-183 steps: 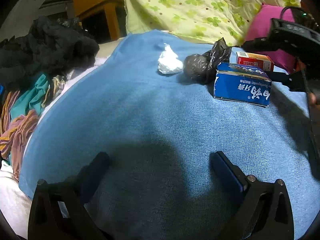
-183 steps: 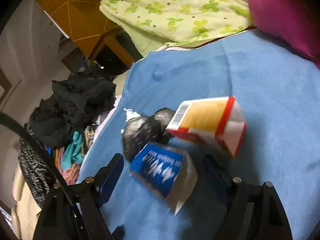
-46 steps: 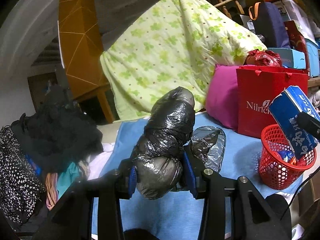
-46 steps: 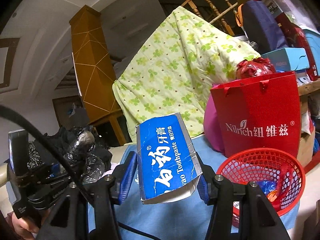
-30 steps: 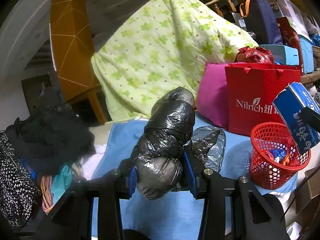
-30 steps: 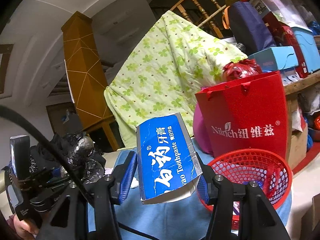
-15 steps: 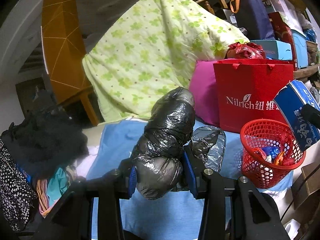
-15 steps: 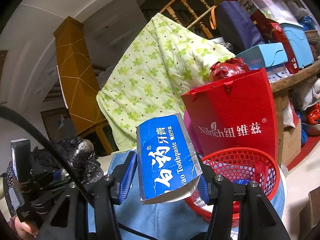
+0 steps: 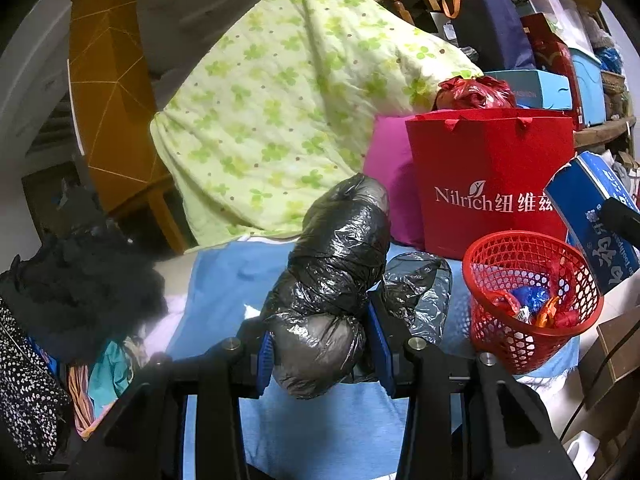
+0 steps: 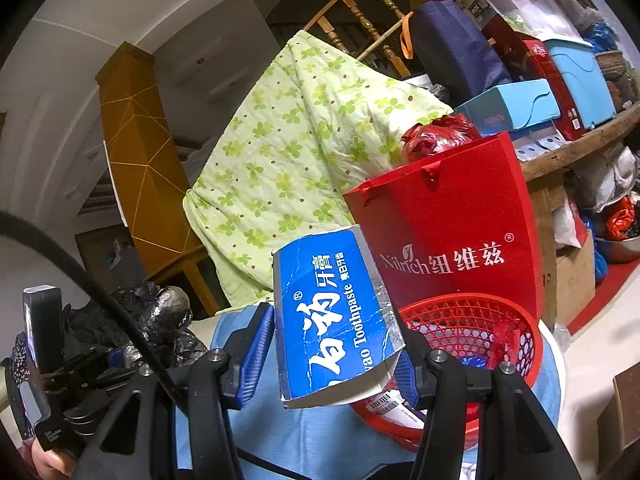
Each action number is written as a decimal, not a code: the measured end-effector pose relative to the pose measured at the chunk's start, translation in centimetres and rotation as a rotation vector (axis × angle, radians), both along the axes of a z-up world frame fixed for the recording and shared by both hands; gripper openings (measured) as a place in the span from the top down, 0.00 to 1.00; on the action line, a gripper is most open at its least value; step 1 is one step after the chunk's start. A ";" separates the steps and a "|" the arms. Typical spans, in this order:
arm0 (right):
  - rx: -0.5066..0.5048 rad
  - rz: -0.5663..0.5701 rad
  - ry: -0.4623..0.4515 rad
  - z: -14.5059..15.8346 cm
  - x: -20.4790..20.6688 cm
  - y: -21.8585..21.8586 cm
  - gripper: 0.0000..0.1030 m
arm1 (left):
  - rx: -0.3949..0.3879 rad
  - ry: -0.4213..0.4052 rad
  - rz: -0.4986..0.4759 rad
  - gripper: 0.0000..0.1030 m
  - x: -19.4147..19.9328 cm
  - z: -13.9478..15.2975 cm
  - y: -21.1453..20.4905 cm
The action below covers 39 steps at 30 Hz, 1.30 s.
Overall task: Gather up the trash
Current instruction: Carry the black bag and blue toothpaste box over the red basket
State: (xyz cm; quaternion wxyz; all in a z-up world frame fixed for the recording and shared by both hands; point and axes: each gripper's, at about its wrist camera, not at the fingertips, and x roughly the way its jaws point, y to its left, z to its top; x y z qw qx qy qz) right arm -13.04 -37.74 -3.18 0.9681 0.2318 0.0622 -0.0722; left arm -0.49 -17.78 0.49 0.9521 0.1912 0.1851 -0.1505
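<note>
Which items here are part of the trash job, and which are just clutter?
Job:
- black plastic bag, clamped in left gripper
- blue toothpaste box, clamped in right gripper
- red mesh basket, already holding scraps

Clutter:
- red paper bag
- green floral quilt
- pink pillow
- dark clothes pile

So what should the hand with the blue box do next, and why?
Probably carry the blue toothpaste box a bit further over the red basket and let go. The right gripper holds it clamped beside the rim, and trash already lies inside.
</note>
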 end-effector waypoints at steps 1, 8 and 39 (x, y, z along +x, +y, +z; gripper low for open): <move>0.004 -0.003 0.000 -0.1 -0.1 -0.2 0.44 | 0.002 0.001 -0.003 0.57 0.0 0.0 -0.1; 0.026 -0.019 0.000 -0.3 -0.5 -0.9 0.44 | 0.015 0.004 -0.015 0.57 -0.1 -0.2 -0.6; 0.111 -0.060 0.034 -2.3 -1.3 -3.6 0.44 | 0.069 0.031 -0.086 0.57 -0.5 -1.4 -3.6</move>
